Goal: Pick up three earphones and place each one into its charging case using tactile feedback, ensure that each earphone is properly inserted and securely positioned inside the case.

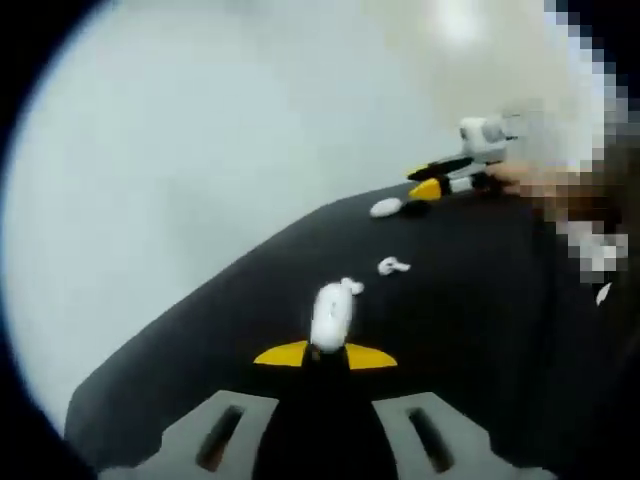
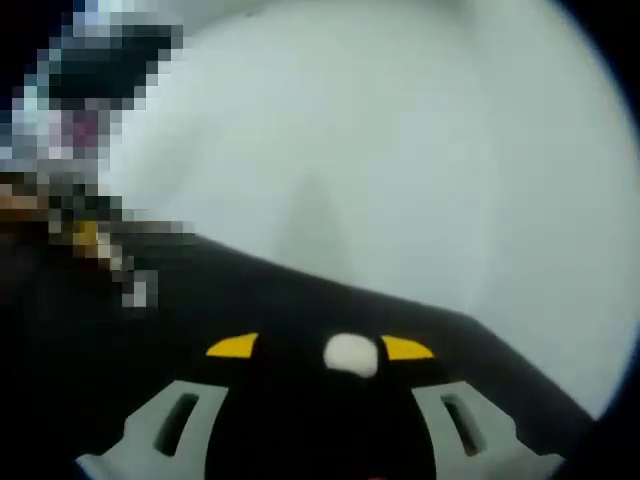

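My left gripper (image 1: 325,352) is shut on a white oval charging case (image 1: 330,315), held just above the black table (image 1: 200,330). A small white piece (image 1: 352,287) sits at the case's far end. One white earphone (image 1: 392,266) lies on the table just beyond. Farther off, a white rounded thing (image 1: 385,207) rests at the yellow tips of my right gripper (image 1: 425,185). In the right gripper view the same white thing (image 2: 351,355) lies between the wide-apart jaws of my right gripper (image 2: 320,348), closer to the right fingertip (image 2: 407,348); no grip shows.
The black table's (image 2: 300,290) far edge curves against a pale grey-white floor or wall (image 1: 200,130). A person's hand (image 1: 530,180) holds the right gripper at the back right. Open table surface lies left of the case.
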{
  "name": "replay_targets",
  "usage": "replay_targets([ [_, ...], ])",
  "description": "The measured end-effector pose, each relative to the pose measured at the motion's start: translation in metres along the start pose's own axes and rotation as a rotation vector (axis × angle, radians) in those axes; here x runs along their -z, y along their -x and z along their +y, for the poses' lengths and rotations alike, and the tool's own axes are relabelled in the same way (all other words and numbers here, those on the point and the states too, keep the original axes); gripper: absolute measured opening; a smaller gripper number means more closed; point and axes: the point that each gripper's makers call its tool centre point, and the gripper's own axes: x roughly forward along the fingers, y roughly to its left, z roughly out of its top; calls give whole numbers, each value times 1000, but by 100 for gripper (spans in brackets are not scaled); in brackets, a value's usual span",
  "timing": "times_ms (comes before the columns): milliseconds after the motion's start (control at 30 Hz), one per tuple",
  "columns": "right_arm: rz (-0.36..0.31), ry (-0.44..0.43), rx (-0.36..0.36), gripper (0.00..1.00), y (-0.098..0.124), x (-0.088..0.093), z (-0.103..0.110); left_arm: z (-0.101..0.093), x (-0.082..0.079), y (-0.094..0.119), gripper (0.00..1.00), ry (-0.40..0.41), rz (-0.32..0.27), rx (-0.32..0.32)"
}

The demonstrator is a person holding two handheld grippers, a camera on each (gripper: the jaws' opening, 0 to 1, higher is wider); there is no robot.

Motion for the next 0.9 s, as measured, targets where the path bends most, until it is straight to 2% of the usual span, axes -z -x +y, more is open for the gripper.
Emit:
replay_targets([
  [67,2,3,3,46,0,0,0,-7,-2,4,0,-3,-4,30],
  [167,10,6,7,46,1,2,-1,-12,-3,6,10,3,-7,58],
  [267,15,15,5,46,0,4,-1,-16,-10,4,12,1,-29,79],
  [300,18,20,5,46,0,4,0,-20,-16,3,15,42,-53,106],
  [333,20,25,6,46,0,4,0,-23,-19,0,24,82,-60,121],
  [367,23,29,6,46,0,4,1,-26,-22,-3,34,158,-62,148],
  [400,25,32,6,46,0,5,1,-30,-25,-8,50,220,-65,172],
  [433,27,34,6,46,1,5,1,-34,-28,-12,61,266,-70,191],
  [467,28,36,7,46,1,5,1,-37,-30,-18,67,315,-67,191],
  [500,28,37,8,46,2,5,1,-38,-28,-22,66,339,-47,174],
  [533,28,36,8,46,2,6,0,-37,-24,-26,59,327,-10,141],
  [600,32,38,8,46,2,6,0,-33,-10,-34,44,249,77,56],
  [633,33,39,8,46,2,6,1,-34,-5,-37,39,228,106,41],
  [667,34,41,7,46,2,6,1,-44,0,-39,34,255,136,71],
  [700,34,44,7,46,3,6,1,-49,-5,-40,30,330,122,86],
  [733,35,45,7,46,3,6,1,-44,-4,-41,30,334,131,60],
  [800,35,45,6,46,3,6,1,-46,-6,-41,29,281,129,66],
  [900,33,44,4,46,3,6,2,-51,-6,-36,29,254,118,81],
])
